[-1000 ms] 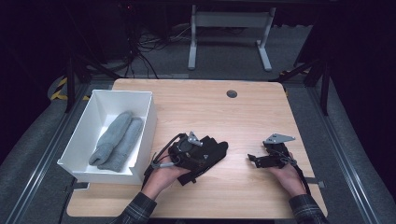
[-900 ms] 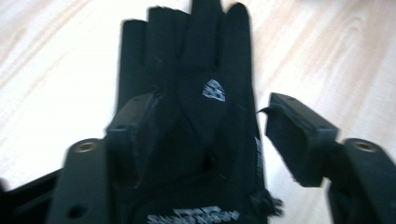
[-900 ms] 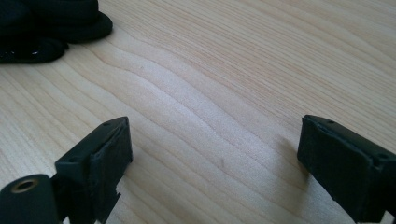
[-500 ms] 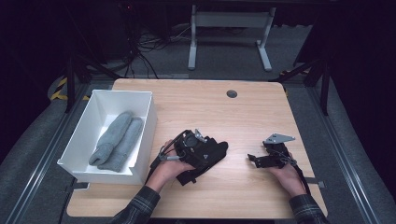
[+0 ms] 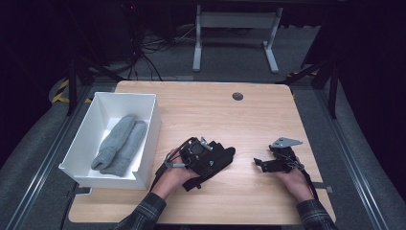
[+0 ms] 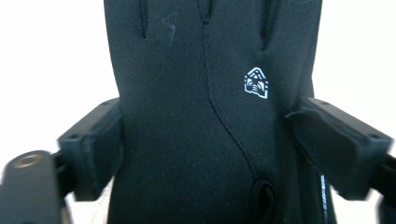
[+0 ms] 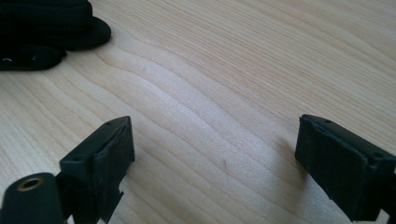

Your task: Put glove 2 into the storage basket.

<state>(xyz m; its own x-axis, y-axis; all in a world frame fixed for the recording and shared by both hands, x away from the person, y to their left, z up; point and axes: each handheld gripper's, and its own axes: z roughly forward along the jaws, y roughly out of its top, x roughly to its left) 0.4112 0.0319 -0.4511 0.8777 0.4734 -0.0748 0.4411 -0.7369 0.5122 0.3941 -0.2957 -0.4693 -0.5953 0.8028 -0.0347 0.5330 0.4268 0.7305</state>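
Black stretch fabric, a glove, sits between the two pads of the left gripper: both jaws press its sides, clamped on it, fingers running to the top of the frame, a small white logo right of centre. In the high view the same glove lies on the wooden table just below frame centre, under the left gripper. The right gripper has its jaws wide apart over bare wood, nothing between them; glove well off at upper left. White bin at left holds grey gloves.
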